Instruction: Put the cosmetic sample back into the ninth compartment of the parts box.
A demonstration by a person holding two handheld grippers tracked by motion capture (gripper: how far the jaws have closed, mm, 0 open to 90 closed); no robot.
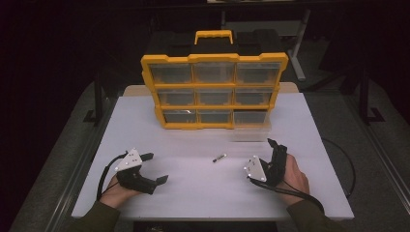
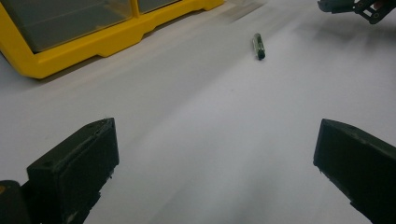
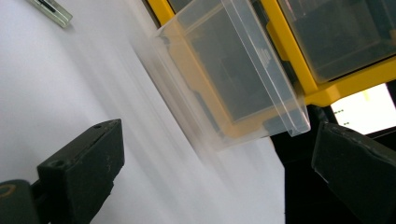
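I see the yellow organizer [image 1: 214, 92] standing at the far edge of the white table [image 1: 193, 193], its bottom-right clear drawer [image 3: 233, 74] pulled out toward me. A small dark cylinder [image 1: 219, 158] lies alone on the open tabletop, between my two tools and near the drawer. My left gripper [image 1: 157, 167] sits near the left edge, jaws wide apart, nothing in them. My right gripper [image 1: 275, 145] rests just before the drawer, near the right edge — jaws apart too, empty. Bare table lies between them.
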